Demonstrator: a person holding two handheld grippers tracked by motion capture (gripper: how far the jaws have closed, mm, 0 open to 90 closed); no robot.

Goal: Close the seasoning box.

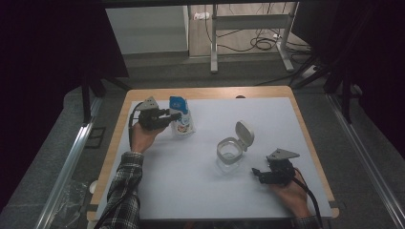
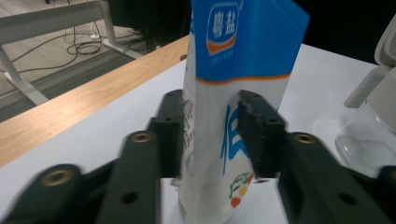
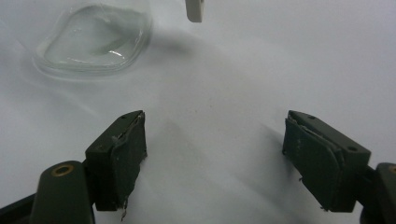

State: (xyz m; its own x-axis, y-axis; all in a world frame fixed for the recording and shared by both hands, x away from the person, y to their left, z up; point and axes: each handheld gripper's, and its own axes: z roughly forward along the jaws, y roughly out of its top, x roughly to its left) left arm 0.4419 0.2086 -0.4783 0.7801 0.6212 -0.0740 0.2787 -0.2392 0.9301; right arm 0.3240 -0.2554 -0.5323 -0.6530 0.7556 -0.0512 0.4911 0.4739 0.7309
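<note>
**Salt pouch pinched, jar standing open**

Left gripper pinches the upright salt pouch at the bench's left rear. Right gripper rests spread and empty beside the open glass jar. Judged step: securing the pouch; next calls for carrying it jarward. The left gripper view confirms pad contact, which the high view leaves unclear.
</note>
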